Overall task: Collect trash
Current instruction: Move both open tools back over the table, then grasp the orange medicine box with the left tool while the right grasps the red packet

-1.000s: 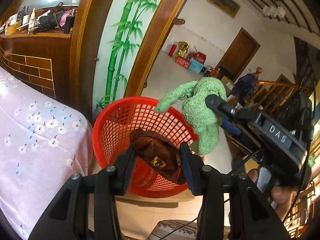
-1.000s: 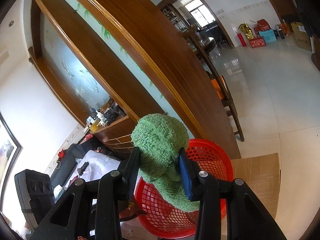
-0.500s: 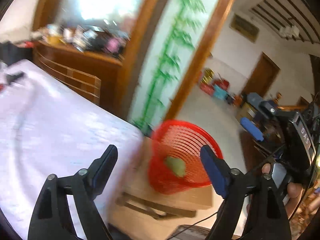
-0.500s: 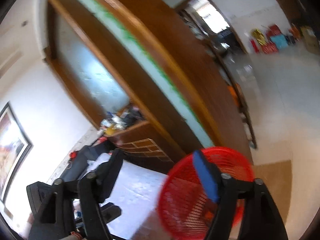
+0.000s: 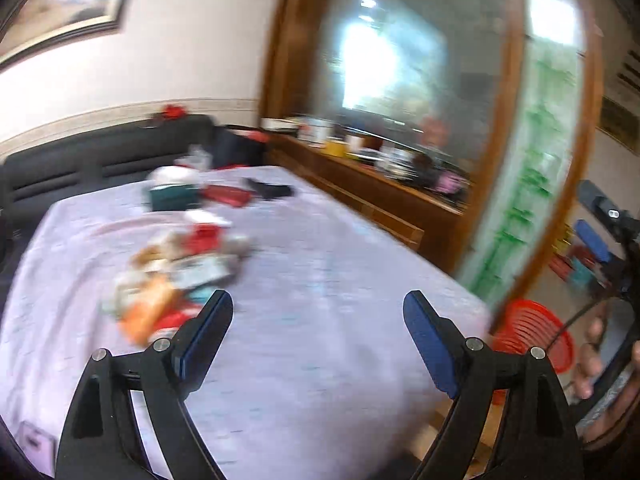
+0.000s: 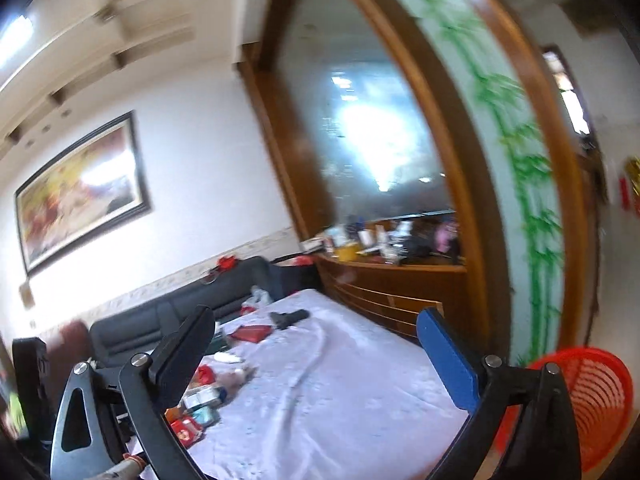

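Nothing is held by the left gripper (image 5: pixel 318 320) right now: its jaws are spread wide, with only the pale lilac tablecloth (image 5: pixel 320 280) seen between the blue pads (image 5: pixel 426 338). Same story for the right gripper (image 6: pixel 316 344), whose jaws are caught mid-opening, nothing gripped between them, just cloth and room behind. Both claws are pointed out over the covered table. The trash pile (image 5: pixel 176 268) is found on the table, up and to the left of the left gripper's fingers; it's badly smeared by blur, but red, orange and teal wrappers and boxes can be made out, heaped together. In the right wrist view the same clutter (image 6: pixel 202 404) is seen low down, partly hidden behind the left-hand finger. Further back on the cloth a teal box (image 5: pixel 172 196), a flat red item (image 5: pixel 226 196) and a black object (image 5: pixel 270 190) are laid out, well apart from the heap. The red mesh basket (image 5: pixel 532 336) is parked off the table's right corner, lower than the tabletop, and part of the person's hand (image 5: pixel 592 356) on the other gripper is caught just past it. Behind the table, a dark sofa (image 6: pixel 176 308), a framed painting (image 6: pixel 80 190) and a wooden cabinet (image 6: pixel 392 284) crowded with small stuff can be picked out.
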`<state>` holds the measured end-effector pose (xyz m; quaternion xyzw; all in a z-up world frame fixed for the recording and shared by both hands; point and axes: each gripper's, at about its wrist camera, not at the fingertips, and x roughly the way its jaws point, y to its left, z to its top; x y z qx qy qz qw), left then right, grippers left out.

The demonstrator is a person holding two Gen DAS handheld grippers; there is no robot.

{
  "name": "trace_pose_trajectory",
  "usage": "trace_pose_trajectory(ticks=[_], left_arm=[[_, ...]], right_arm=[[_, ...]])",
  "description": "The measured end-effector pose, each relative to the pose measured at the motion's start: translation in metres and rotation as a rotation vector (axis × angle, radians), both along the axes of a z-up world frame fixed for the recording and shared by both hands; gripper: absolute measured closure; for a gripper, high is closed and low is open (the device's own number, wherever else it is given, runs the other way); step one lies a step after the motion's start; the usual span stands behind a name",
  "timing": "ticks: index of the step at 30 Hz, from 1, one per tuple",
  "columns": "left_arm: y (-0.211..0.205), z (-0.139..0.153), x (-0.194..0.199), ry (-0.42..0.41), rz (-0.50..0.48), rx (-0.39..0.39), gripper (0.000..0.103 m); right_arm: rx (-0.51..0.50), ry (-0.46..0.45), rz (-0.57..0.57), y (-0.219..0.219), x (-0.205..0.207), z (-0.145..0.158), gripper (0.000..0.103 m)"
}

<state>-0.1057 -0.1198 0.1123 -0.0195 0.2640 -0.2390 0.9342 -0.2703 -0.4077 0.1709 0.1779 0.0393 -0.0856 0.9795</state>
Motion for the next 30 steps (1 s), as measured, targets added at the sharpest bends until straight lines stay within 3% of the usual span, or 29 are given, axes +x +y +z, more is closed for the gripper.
trace_pose_trajectory(ticks=[5,12,16,24,30], left_arm=[[0.064,0.005,0.015,0.009,0.146,-0.009,0.017],[0.107,0.01,0.032,-0.002,0.27,0.011,0.017],[0.105,-0.009,0.057,0.048,0.256,0.066,0.017],[0.091,-0.068,0.12,0.215,0.172,0.137,0.017],[0.08,-0.092,0.154,0.277,0.154,0.162,0.017]], right_arm=[[0.029,-0.011,0.157,0.034,0.033,0.004,0.0],[0.093,0.069,0.407,0.072,0.104,-0.006,0.0],[0.098,0.126,0.499,0.093,0.144,-0.014,0.0],[0.125,0.202,0.573,0.117,0.205,-0.039,0.001],[0.166,0.29,0.607,0.118,0.257,-0.066,0.007]])
